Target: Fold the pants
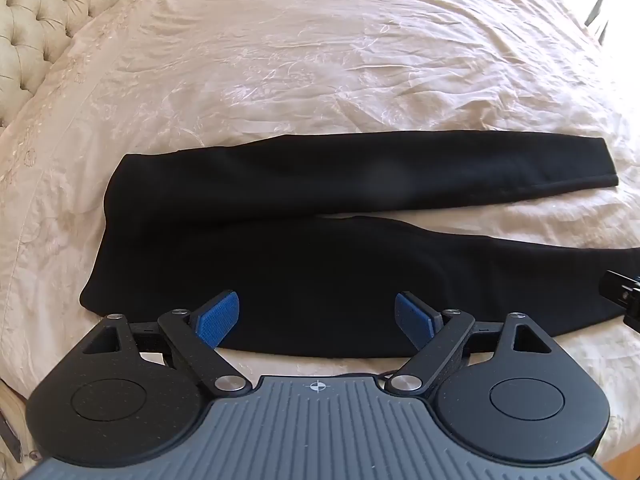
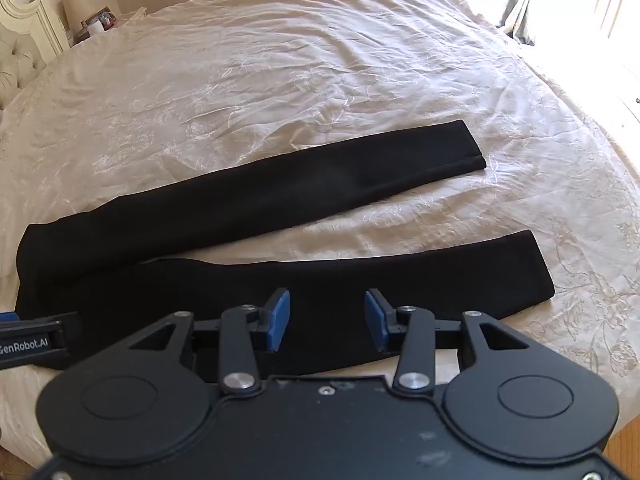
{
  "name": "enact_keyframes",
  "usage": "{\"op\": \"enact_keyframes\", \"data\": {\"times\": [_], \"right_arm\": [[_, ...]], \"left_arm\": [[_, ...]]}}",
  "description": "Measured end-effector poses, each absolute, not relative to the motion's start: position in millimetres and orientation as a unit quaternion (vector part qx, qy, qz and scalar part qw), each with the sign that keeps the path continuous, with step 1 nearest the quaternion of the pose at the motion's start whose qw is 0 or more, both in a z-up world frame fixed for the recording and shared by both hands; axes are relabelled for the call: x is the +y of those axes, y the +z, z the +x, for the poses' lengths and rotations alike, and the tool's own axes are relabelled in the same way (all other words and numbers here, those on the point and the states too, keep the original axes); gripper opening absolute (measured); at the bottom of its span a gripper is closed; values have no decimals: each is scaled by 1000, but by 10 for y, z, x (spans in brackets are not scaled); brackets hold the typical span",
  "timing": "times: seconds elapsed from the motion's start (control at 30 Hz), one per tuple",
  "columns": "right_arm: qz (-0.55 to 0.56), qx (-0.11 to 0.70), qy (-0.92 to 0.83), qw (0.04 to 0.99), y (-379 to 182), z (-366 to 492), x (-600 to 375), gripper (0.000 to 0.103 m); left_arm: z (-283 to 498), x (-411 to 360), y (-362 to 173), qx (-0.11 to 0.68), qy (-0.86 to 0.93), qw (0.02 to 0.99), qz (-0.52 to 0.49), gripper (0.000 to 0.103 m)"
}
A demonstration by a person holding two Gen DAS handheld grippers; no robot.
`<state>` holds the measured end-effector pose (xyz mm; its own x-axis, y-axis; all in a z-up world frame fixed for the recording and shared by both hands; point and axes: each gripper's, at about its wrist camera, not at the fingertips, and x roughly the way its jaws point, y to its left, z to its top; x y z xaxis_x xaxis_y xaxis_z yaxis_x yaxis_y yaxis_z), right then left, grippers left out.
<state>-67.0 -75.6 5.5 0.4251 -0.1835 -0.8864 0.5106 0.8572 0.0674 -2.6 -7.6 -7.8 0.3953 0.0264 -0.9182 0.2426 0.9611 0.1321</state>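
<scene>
Two grippers hang over a pair of black pants spread flat on a cream embroidered bedspread. In the left wrist view the pants fill the middle band of the frame, waist toward the left, both legs running off to the right with a wedge of bedspread showing between them. The left gripper sits at the bottom centre, its blue pads spread wide apart and holding nothing, above the near edge of the fabric. A tufted headboard occupies the upper left corner.

In the right wrist view the right gripper is at lower centre, its blue pads parted to a moderate gap, also holding nothing, over the nearer leg. The farther leg stretches diagonally toward the upper right. At the lower left edge of that frame part of the left gripper shows, printed in white with "GenRobot.AI". A lamp stands in the upper left corner.
</scene>
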Motion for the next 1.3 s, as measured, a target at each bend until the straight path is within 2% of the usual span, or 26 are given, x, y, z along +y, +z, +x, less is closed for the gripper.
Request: {"op": "enact_keyframes", "data": {"times": [1.3], "right_arm": [[145,476,-206,843,48,-680,-660,45]], "left_arm": [[17,10,-94,555,-63,822,112,85]]}}
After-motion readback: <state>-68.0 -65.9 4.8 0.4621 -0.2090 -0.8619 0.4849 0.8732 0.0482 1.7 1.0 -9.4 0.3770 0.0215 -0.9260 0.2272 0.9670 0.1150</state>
